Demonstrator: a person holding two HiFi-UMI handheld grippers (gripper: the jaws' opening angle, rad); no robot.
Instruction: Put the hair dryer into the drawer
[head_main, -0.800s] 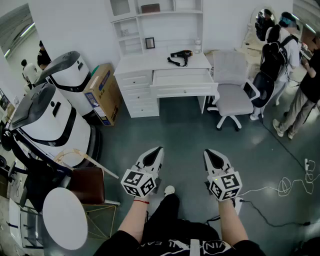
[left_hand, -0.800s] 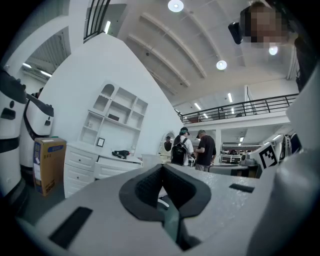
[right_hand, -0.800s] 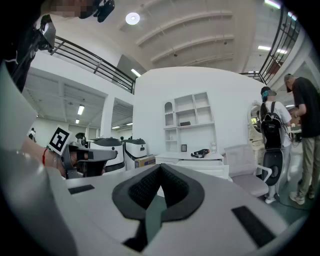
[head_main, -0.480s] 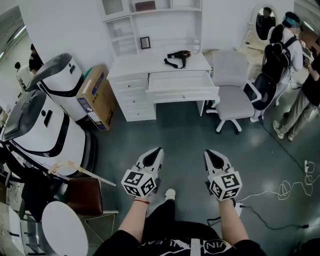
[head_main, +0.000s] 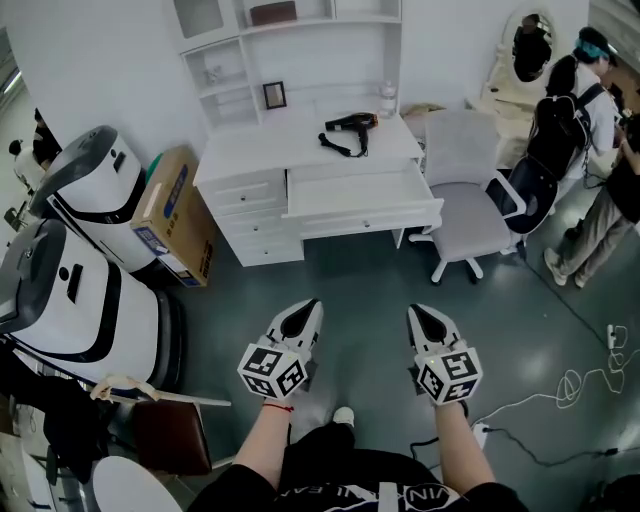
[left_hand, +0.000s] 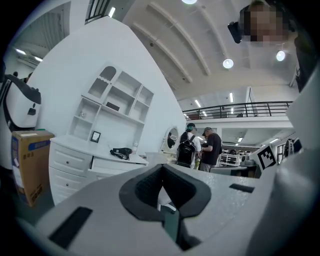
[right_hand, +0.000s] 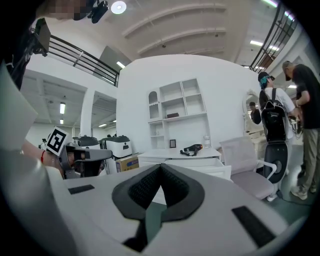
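A black hair dryer (head_main: 345, 129) lies with its cord on top of the white desk (head_main: 260, 158), and shows small as the hair dryer (left_hand: 121, 152) and the hair dryer (right_hand: 192, 149) in the two gripper views. Below the desktop an open white drawer (head_main: 360, 192) sticks out toward me. My left gripper (head_main: 310, 306) and right gripper (head_main: 414, 312) are held side by side over the floor, well short of the desk. Both are shut with nothing between the jaws.
A white office chair (head_main: 464, 205) stands right of the drawer. A cardboard box (head_main: 167, 214) and white machines (head_main: 75, 245) stand at the left. People (head_main: 585, 130) stand at the far right beside a mirror (head_main: 525, 45). A white cable (head_main: 570, 385) lies on the floor at the right.
The view has come closer to the desk and shifted right; the desk and drawer now look larger and nearer. Both grippers keep their place in front of me, still shut.
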